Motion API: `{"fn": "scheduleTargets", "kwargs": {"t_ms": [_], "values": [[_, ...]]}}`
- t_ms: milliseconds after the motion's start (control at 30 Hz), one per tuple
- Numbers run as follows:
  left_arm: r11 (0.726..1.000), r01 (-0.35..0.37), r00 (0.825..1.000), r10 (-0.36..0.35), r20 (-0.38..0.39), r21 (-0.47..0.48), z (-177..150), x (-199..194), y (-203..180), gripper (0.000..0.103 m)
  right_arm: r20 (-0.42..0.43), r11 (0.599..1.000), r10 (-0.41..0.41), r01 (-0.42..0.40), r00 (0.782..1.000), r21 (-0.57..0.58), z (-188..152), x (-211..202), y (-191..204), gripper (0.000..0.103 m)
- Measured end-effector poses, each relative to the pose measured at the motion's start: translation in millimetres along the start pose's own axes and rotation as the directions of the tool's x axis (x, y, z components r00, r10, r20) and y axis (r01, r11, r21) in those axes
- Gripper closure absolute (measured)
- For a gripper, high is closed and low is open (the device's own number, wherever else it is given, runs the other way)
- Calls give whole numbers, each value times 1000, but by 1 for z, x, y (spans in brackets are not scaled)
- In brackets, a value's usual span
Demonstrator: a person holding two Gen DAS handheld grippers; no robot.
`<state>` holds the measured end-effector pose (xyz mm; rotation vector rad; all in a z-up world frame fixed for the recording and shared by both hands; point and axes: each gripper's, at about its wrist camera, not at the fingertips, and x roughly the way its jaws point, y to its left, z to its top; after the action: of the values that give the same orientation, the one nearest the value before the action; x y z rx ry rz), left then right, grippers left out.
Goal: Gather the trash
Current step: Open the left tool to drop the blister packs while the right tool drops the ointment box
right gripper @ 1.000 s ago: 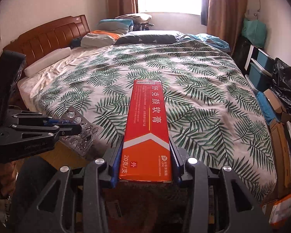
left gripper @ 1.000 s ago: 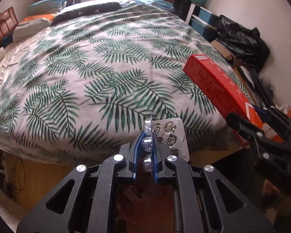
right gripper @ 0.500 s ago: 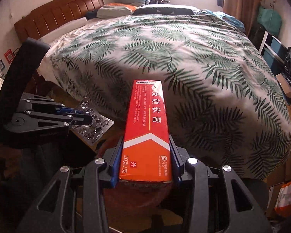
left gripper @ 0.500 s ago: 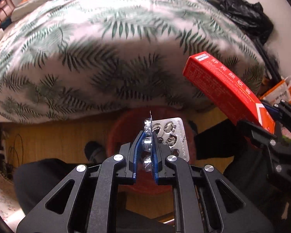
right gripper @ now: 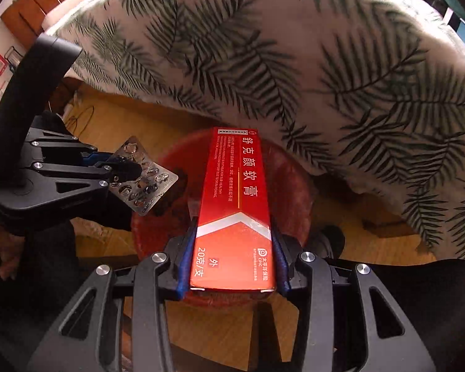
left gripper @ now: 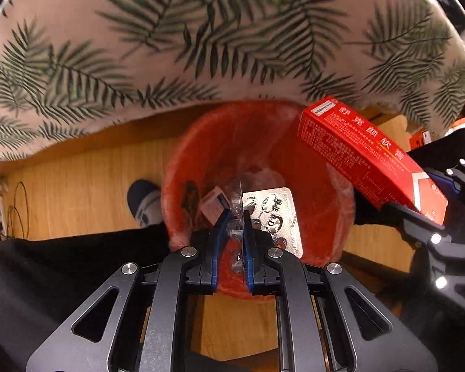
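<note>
My left gripper point(left gripper: 235, 217) is shut on a silver blister pack point(left gripper: 272, 214) and holds it over the open red trash bin point(left gripper: 189, 155). The pack also shows in the right wrist view point(right gripper: 145, 179), held by the left gripper point(right gripper: 124, 167) above the bin's left rim. My right gripper point(right gripper: 234, 235) is shut on a long red carton point(right gripper: 235, 198) that points out over the bin point(right gripper: 294, 186). In the left wrist view the carton point(left gripper: 362, 155) hangs over the bin's right side, held by the right gripper point(left gripper: 418, 207). Some trash lies inside the bin.
The bed's palm-leaf duvet point(left gripper: 170, 46) hangs just beyond the bin, also in the right wrist view point(right gripper: 325, 62). The wooden floor point(left gripper: 77, 192) surrounds the bin. A socked foot point(left gripper: 142, 201) stands left of the bin, with dark trouser legs point(left gripper: 62, 279) below. Cables point(left gripper: 12, 210) lie at far left.
Both grippers have tilted down from the bed and moved over the red bin, still holding the blister pack and the carton.
</note>
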<state>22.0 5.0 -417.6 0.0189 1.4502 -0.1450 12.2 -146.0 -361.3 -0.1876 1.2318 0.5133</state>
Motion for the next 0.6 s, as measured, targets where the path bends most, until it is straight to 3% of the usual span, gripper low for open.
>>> {"fn": "scheduleTargets", "kwargs": {"t_ms": [400,533,600], "values": [[1000,-3,999,3,-47,0,3,20,-2,89,-90,1000,4,-6,996,-23,4,33,9,62],[1000,-13,999,13,-44,-6,4,21,-2,68,-108,1000,13,-15,994,-22,8,45,9,61],[1000,-15,999,15,-45,-11,4,21,-1,66,-117,1000,20,-22,993,-15,9,49,8,61]]}}
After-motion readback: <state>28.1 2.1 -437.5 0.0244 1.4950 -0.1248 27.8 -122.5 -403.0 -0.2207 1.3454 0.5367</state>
